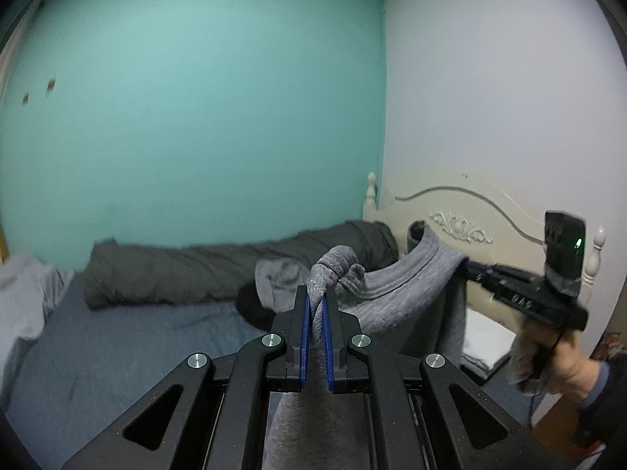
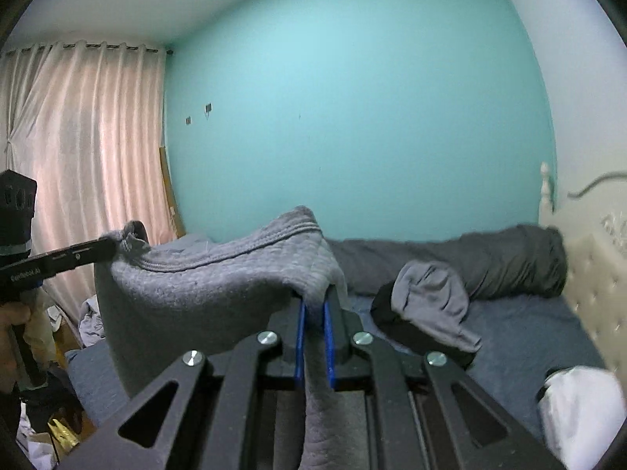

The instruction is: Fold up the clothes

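A grey knit garment [image 1: 407, 286] hangs in the air above the bed, stretched between both grippers. My left gripper [image 1: 316, 297] is shut on one bunched corner of it, the cloth pinched between the blue pads. In the left wrist view my right gripper [image 1: 468, 264] grips the other end at the right, held by a hand [image 1: 564, 368]. The right wrist view shows my right gripper [image 2: 313, 305] shut on the grey garment [image 2: 219, 274], its ribbed hem running left to my left gripper [image 2: 113, 248]. The lower part of the garment hangs out of sight.
Below is a bed with a blue sheet [image 1: 129, 344]. A rolled dark duvet [image 1: 219, 270] lies along the teal wall. A grey and black clothes pile [image 2: 427, 305] sits mid-bed, white cloth [image 2: 580, 403] at the right. A cream headboard [image 1: 482, 211] and pink curtains [image 2: 78, 164] bound the space.
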`<state>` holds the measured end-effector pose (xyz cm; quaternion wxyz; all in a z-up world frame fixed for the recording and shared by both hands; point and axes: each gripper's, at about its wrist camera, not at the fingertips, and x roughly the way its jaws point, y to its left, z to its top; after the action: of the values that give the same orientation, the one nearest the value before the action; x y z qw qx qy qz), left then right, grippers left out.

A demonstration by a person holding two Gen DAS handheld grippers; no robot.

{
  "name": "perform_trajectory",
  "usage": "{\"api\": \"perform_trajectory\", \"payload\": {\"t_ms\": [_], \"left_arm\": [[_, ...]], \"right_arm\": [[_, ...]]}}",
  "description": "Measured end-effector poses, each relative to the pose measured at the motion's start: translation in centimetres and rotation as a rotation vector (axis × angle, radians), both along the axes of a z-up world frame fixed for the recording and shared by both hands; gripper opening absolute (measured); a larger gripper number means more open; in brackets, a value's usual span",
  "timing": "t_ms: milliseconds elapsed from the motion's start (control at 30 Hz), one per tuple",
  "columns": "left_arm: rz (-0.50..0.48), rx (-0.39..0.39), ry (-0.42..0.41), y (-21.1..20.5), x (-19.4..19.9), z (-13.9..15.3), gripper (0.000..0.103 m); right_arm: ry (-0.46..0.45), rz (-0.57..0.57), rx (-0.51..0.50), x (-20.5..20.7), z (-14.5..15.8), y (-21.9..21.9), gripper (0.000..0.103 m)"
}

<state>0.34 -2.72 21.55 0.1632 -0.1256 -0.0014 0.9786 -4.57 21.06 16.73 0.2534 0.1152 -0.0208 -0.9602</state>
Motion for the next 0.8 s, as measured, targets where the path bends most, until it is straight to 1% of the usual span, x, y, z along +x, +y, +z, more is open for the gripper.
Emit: {"api": "perform_trajectory", "payload": {"t_ms": [167,267,367,500,567,667,733,800], "left_arm": [[-0.005,0.007,0.057,0.5,1.5,3.0,0.006],[-0.009,0.014,0.088,0.3,2.7,5.0,0.006],[-0.011,0.010,0.126,0.3,4.0,7.1,0.006],[-0.017,0.024,0.169,0.0,5.6,9.7,0.006],[-0.014,0.023,0.190,-0.1,6.3,10.8,0.006],[-0.014,0.028,0.203,-0.4,7.0,11.7,0.006],[-0.015,0.026,0.201,-0.5,7.3,11.8,0.006],[-0.016,0.026,0.183,-0.4,7.1,11.4,0.006]], "right_arm": [[0.082,-0.017,0.021,1.6,4.1,0.2,0.008],[0.134,-0.025,0.034,3.4,6.7,0.3,0.008],[0.167,-0.037,0.034,4.6,9.0,0.8,0.008],[0.211,-0.044,0.046,6.7,11.9,0.9,0.008],[0.220,-0.036,0.038,7.2,12.8,0.9,0.008],[0.227,-0.027,0.030,8.2,13.8,0.8,0.008],[0.238,-0.036,0.043,8.8,14.2,0.5,0.008],[0.238,-0.043,0.051,9.1,14.1,0.6,0.008]]}}
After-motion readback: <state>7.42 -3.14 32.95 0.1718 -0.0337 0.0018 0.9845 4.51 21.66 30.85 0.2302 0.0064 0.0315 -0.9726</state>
